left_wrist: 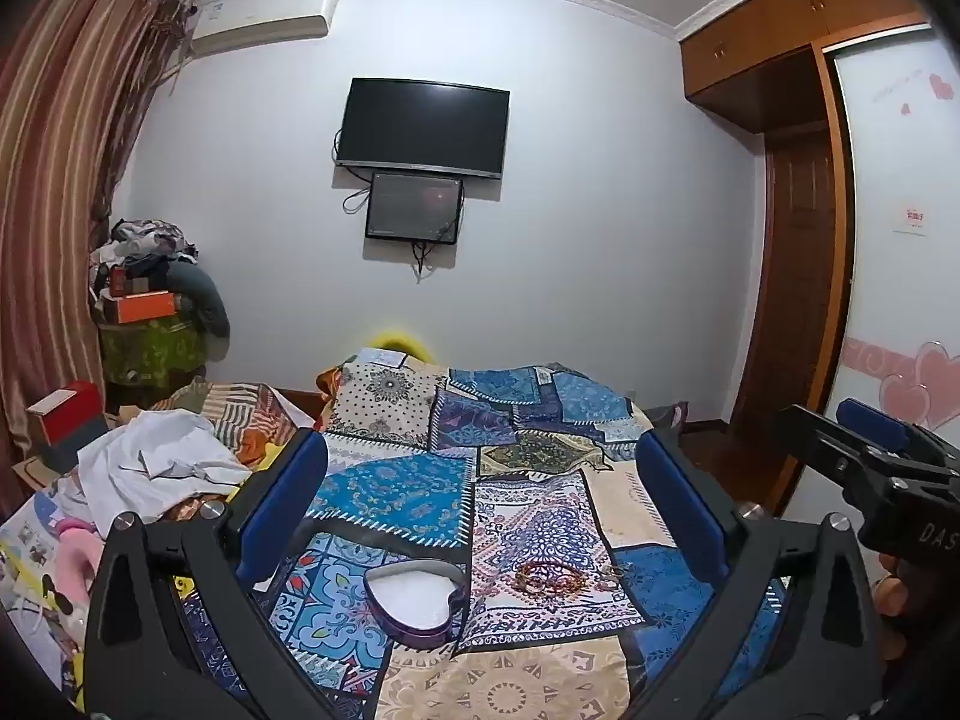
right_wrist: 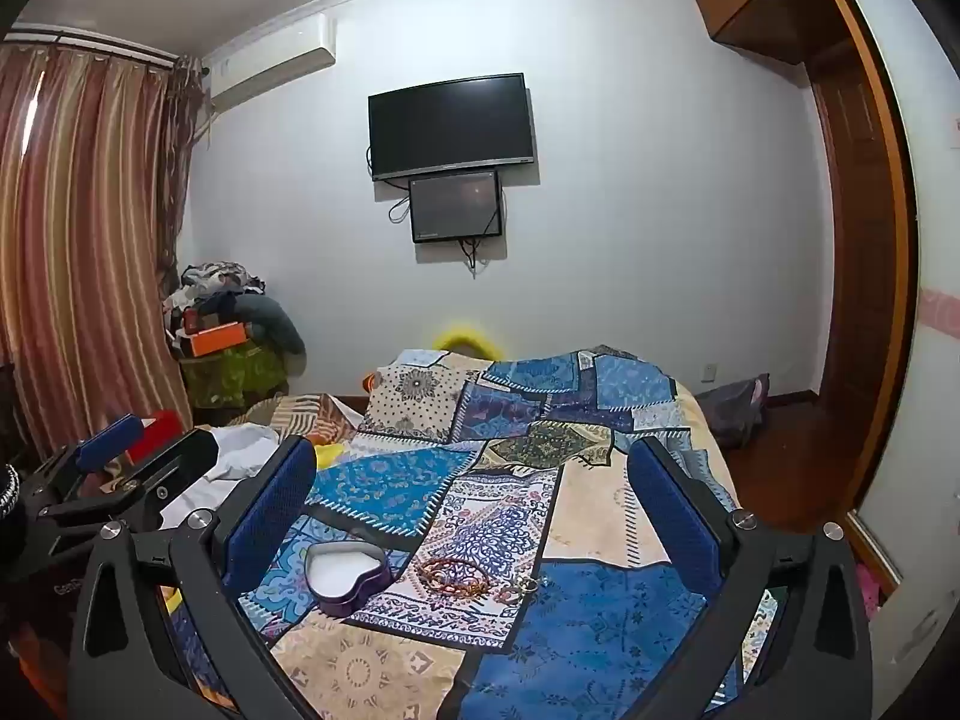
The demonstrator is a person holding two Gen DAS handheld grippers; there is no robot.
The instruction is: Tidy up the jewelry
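Two handheld grippers are raised above a bed covered by a patchwork bedspread (left_wrist: pixel 420 480), and both point slightly downward across it toward the far wall. The left gripper (left_wrist: pixel 480 480) has its blue-padded jaws spread fully apart, with nothing between them and nothing in its grasp. The right gripper (right_wrist: pixel 474 492) is in the same condition: jaws at full spread, no object between the pads, no contact with any item. Seen by the right wrist camera, the left gripper sits at the picture's left edge, well apart from the right one and on a similar level. A heart-shaped tin (left_wrist: pixel 414 600), purple on the outside and white on the inside, rests lidless on the bedspread. All positions below are given relative to this tin. A cluster of reddish-gold bangles (left_wrist: pixel 549 579) lies just beside the tin on its right, flat on the fabric and not touching it. A smaller metallic piece (right_wrist: pixel 521 587), too small to identify, lies further right of the tin, just past the bangles. Both grippers are held above the tin and nearer the cameras, without touching it. A crumpled white cloth (left_wrist: pixel 156 468) lies to the left of the tin, well apart from it.
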